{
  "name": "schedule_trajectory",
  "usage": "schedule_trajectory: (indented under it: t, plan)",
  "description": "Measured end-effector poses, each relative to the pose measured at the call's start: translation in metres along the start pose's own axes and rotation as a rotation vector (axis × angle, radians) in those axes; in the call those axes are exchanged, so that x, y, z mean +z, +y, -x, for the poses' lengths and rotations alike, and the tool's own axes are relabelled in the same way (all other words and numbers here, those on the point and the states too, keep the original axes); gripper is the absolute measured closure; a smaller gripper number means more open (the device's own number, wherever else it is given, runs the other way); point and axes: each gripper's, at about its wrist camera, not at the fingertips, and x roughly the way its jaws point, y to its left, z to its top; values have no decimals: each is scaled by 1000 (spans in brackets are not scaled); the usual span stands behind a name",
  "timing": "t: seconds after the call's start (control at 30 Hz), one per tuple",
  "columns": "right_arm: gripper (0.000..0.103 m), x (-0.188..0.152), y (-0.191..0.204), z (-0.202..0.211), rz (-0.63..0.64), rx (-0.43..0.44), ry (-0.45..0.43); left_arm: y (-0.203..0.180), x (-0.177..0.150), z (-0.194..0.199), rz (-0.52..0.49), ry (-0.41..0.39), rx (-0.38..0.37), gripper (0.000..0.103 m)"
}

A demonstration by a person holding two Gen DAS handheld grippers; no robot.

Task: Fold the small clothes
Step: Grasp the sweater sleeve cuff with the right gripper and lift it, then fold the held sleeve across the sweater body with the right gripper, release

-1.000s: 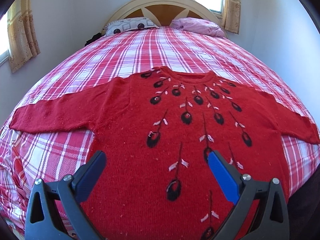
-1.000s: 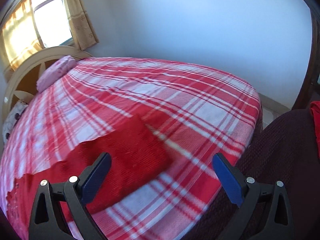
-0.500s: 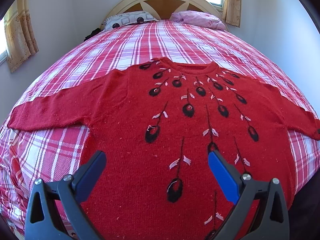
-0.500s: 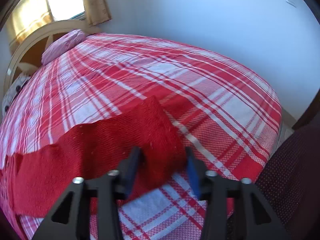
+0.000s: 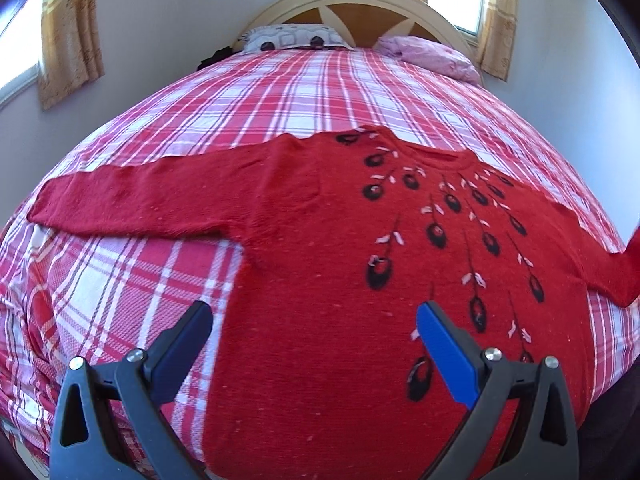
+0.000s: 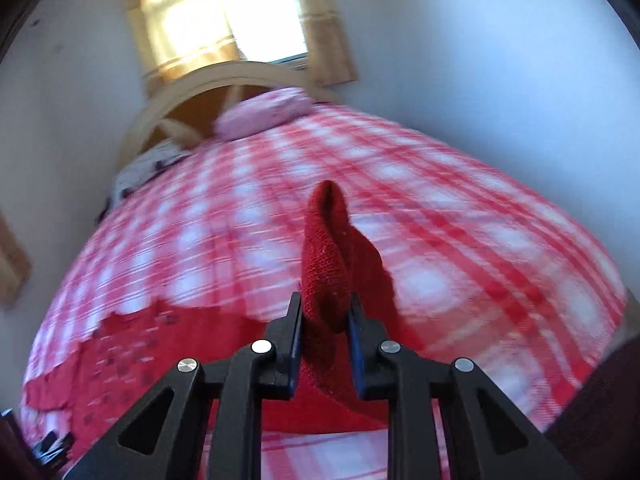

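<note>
Right wrist view: right gripper [image 6: 325, 316] jaws closing on red sweater [image 5: 360, 280] sleeve cuff [image 6: 326, 248], lifting it to fold inward; left gripper [image 5: 314, 332] jaws apart, hovering over hem at bed [image 5: 280, 92] foot edge.

The sweater [image 5: 320, 280] is a coarse red knit, matt and slightly fuzzy, flecked with pale lint, its black and white motifs looking stitched into the wool. Its sleeve end [image 6: 326, 252] shows an open, nubbly weave. The bedspread [image 5: 280, 96] is woven cotton-like cloth in red and white plaid, matt with a fine ribbed texture. The left tongs [image 5: 314, 320] and right tongs [image 6: 325, 320] are matt black plastic with smooth blue pads and shiny metal rivets. The headboard [image 5: 352, 4] looks like painted wood, smooth and satin. The pink pillow [image 5: 432, 56] is soft, crumpled cloth; the curtains [image 5: 68, 36] are thin patterned fabric.
</note>
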Motion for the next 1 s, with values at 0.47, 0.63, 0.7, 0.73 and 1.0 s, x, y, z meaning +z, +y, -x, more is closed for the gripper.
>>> schedule_trajectory:
  t: [0.47,0.63,0.7,0.73,1.0]
  plan:
    - [83,-114,315,-115,309,499,275,66,-1,5,93,-29,100,0]
    - [83,-176,356,-140,359,531,355,87,-2,-2,119,-19,135,0]
    - [83,-189,365,-144,386,532,362,93,-3,-5,138,-11,139,0]
    - [83,-195,367,-144,398,535,359,94,-3,-6,147,-7,135,0]
    - [48,-191,370,-134,398,681,371,91,-4,-5,127,-14,115,0]
